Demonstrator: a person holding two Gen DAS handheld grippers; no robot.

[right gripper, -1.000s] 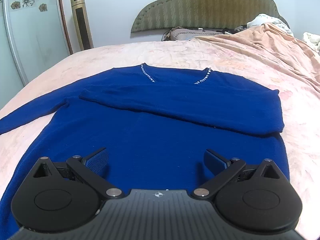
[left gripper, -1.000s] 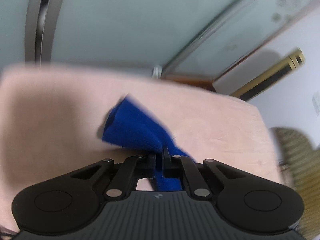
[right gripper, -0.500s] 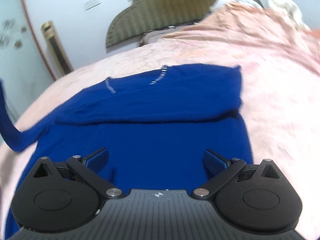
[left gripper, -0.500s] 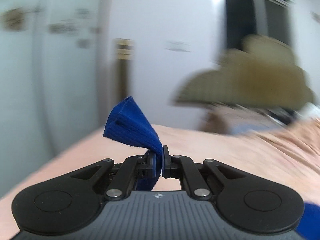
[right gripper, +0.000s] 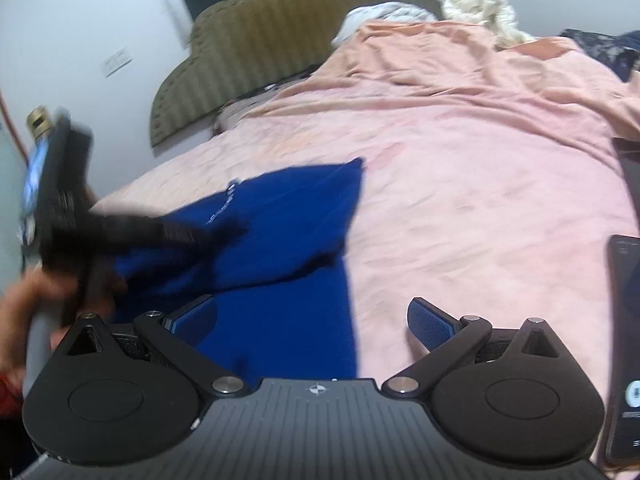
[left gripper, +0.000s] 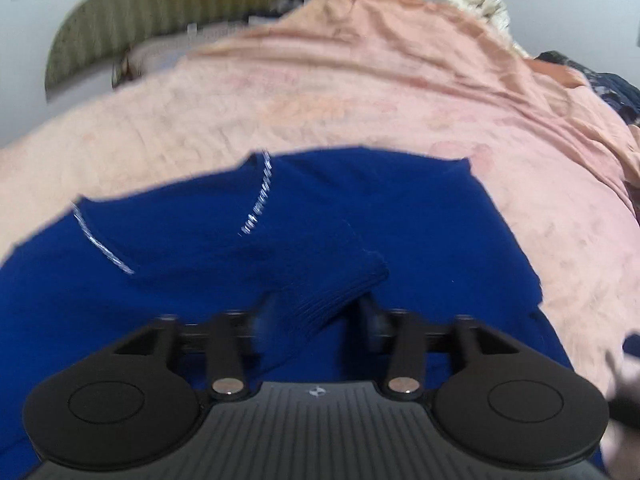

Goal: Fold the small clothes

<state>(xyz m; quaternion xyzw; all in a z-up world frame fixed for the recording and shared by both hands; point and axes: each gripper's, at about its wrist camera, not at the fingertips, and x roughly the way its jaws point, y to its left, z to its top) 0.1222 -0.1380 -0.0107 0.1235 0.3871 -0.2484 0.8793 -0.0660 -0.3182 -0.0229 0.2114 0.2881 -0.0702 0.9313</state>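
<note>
A: A second ago we had the sleeve cuff (left gripper: 336,284) pinched tight in the left gripper (left gripper: 316,318), out over bare bed. Now the cuff lies across the chest of the blue sweater (left gripper: 420,240), just below the beaded neckline (left gripper: 258,204), and the left fingers stand apart on either side of it — we have let go, or nearly.

B: So the second sleeve is folded in. The first one was already lying across the body a second ago.

A: Yes. We judge the next step to be the fold of the body itself, hem toward neckline.

B: And our right gripper (right gripper: 314,324)?

A: Fingers spread wide as before, holding nothing; it has swung toward the sweater's right edge (right gripper: 352,280), one finger over blue, the other over the pink bedspread (right gripper: 480,184).

B: Any containers to fill?

A: None that we can see — no basket, no box. Only a phone (right gripper: 624,344) lying on the bed at the right, well clear of the sweater.
</note>
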